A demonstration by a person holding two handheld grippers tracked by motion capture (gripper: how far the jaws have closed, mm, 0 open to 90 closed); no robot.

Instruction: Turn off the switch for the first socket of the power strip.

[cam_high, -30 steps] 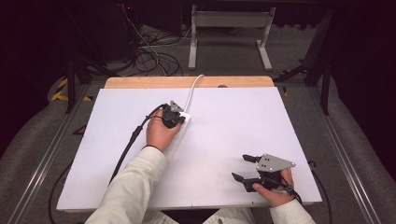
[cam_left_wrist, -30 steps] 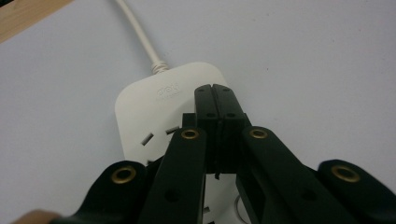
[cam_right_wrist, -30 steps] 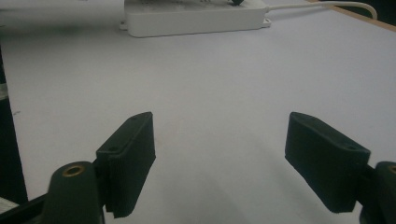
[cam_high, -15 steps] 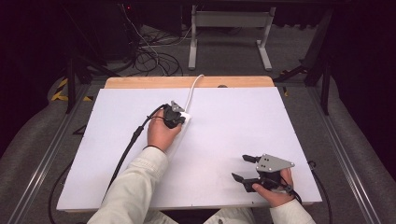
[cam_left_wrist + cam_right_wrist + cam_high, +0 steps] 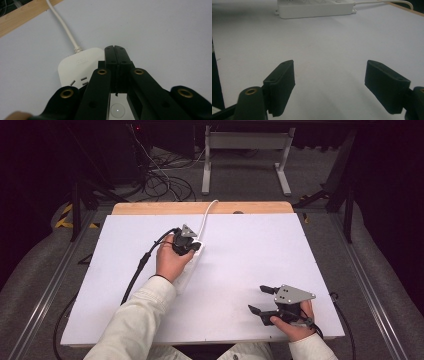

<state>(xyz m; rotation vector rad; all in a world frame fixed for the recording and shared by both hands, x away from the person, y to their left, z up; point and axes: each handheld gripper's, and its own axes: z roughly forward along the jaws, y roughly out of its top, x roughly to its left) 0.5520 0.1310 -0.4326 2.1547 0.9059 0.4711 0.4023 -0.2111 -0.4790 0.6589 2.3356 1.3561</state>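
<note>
Resting on 1 power strip point(image 5: 75, 67), left tool point(image 5: 117, 53) jaws closed, right tool point(image 5: 337, 85) wide open, empty.

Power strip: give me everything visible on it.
The power strip is a long white plastic bar with rounded corners, lying flat on the white table, left of centre. A white cord leaves its far end towards the wooden edge. Socket slots show on top, and a round button with a lit dot. The left gripper, jaws shut, sits over it; actual contact can't be told.
</note>
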